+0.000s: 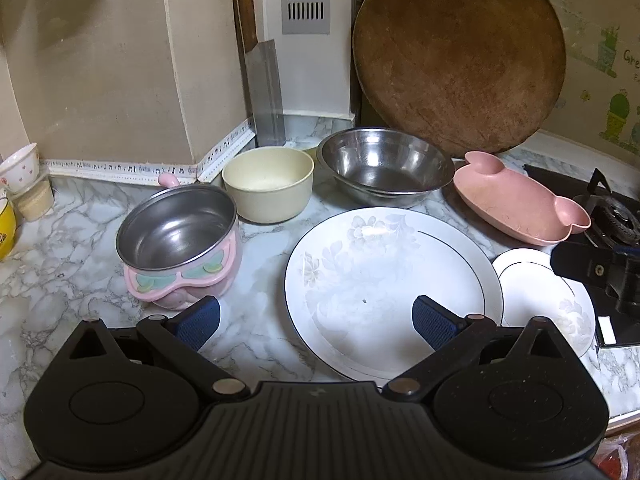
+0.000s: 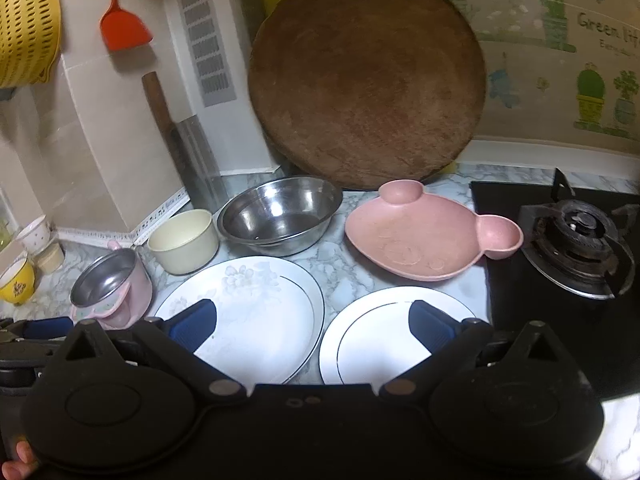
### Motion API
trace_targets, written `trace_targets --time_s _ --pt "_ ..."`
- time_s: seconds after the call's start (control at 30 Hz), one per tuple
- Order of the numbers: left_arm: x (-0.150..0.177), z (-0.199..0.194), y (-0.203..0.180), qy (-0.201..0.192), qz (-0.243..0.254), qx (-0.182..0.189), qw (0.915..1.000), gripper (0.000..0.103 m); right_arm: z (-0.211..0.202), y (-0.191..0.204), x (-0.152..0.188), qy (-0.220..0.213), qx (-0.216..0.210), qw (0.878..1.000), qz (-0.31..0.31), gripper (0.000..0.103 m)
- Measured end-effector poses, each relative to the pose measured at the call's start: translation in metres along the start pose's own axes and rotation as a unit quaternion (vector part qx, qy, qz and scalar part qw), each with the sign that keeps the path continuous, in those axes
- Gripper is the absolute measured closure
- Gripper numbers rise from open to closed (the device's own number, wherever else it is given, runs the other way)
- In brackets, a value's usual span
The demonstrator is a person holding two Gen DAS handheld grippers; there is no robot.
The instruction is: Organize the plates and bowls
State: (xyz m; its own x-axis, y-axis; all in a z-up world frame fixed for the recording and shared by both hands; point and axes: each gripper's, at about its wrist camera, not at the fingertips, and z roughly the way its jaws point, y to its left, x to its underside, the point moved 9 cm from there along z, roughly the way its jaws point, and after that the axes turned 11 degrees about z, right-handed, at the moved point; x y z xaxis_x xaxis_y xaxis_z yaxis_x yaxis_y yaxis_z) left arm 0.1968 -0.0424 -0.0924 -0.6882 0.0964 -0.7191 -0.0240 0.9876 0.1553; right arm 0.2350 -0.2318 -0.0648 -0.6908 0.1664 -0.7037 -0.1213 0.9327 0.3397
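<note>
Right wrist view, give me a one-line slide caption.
Open right gripper hovers over two white plates, with steel bowl and pink dish behind.

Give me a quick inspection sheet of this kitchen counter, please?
Surface: grey-veined marble countertop, dry.
Job's things: large white floral plate; small white rimmed plate; pink bear-shaped dish; round steel bowl; cream plastic bowl; pink steel-lined pot. All empty, unstacked.
Clutter: cleaver; round wooden chopping board leaning on wall; cups.
Grippers: left gripper and right gripper open, empty.
Cables: nothing seen.
Surroundings: black gas hob; yellow colander.
</note>
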Motion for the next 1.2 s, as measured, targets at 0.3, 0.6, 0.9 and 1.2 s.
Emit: trace_targets --time_s 0.3,0.6,0.9,1.2 --pt "-0.004 0.026 0.003 0.017 -0.009 -0.008 0.9998 0.000 0.042 -0.002 -0.012 0.029 0.000 0.999 -0.024 0.000" --pt "-0.006 0.049 0.006 0.031 -0.008 -0.019 0.9993 0.000 0.076 -0.008 -0.015 0.050 0.005 0.998 -0.027 0.001" --pt "0.004 0.077 0.006 0.063 -0.025 0.003 0.9977 0.005 0.121 0.000 -0.015 0.099 -0.015 0.993 -0.060 0.010" --pt "0.015 0.091 0.003 0.105 -0.078 0.063 0.9893 0.048 0.157 -0.002 -0.005 0.158 -0.022 0.986 -0.039 0.040"
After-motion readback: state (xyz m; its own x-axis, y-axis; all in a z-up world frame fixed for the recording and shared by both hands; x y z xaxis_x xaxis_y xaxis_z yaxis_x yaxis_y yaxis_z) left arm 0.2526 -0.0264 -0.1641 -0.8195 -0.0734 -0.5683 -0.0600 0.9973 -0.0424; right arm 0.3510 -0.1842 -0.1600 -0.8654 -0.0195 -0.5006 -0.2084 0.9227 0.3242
